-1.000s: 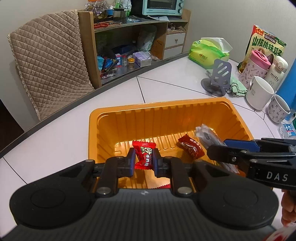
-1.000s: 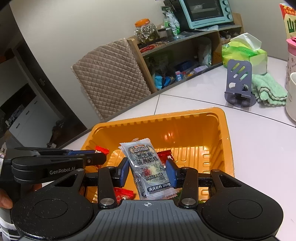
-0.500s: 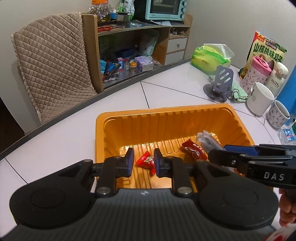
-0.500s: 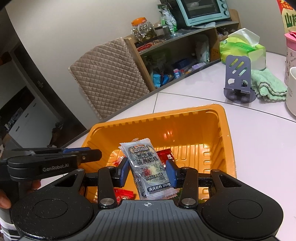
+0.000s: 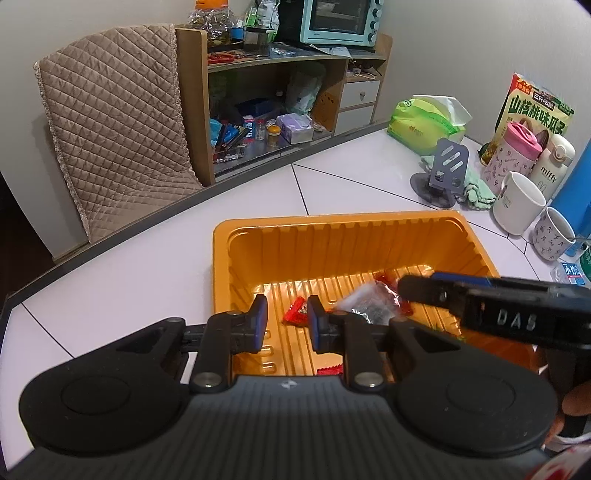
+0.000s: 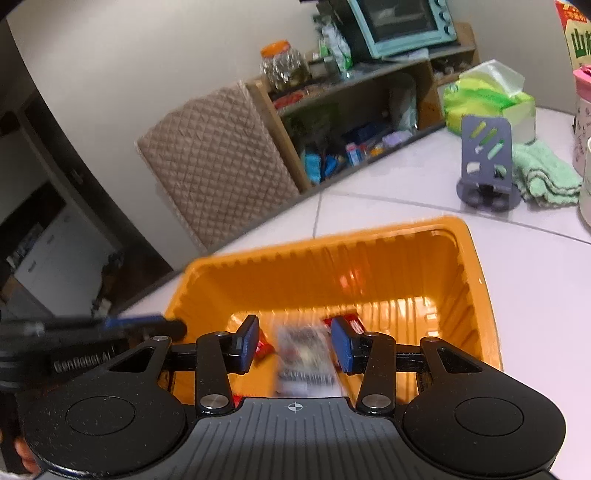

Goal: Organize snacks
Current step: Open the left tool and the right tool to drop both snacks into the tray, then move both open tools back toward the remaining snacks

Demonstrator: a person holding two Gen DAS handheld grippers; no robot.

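the silver snack packet [image 6: 306, 354] sits between the fingers [image 6: 246, 343] of the right gripper [image 6: 294, 339], which are clamped on it just above the floor of the orange tray [image 5: 332, 221]. its print is too blurred to read. in the left wrist view the side of this gripper carries the white letters "das".

a small red candy [image 5: 296, 313] lies on the ribbed tray floor below the left gripper [image 5: 286, 314]. that gripper's blue-padded fingers [image 5: 258, 321] stand a narrow gap apart with nothing gripped between them. its side shows pale lettering in the right wrist view that looks like "genrobot.ai", though it is smeared. a dark red packet [image 5: 388, 280] lies beside the silver one, and another red wrapper [image 5: 330, 370] lies by the tray's near wall.

the tray rests on the white worktop [image 5: 147, 277], back from its dark curved far edge. toward the worktop's far right corner stand a grey slotted stand [image 5: 445, 170], a green cloth [image 5: 476, 188] and a green tissue pack [image 5: 424, 125]. next to them are a plain white mug [image 5: 517, 206], a patterned mug [image 5: 552, 236], a pink-lidded bottle [image 5: 511, 155] and a white bottle [image 5: 552, 166] marked "miffy". behind them leans a green snack bag [image 5: 535, 107] printed with large chinese characters.

beyond the far edge are a wooden shelf unit [image 5: 192, 92] with a pale blue toaster oven [image 5: 340, 20] on top, and a quilted beige cover [image 5: 118, 129].
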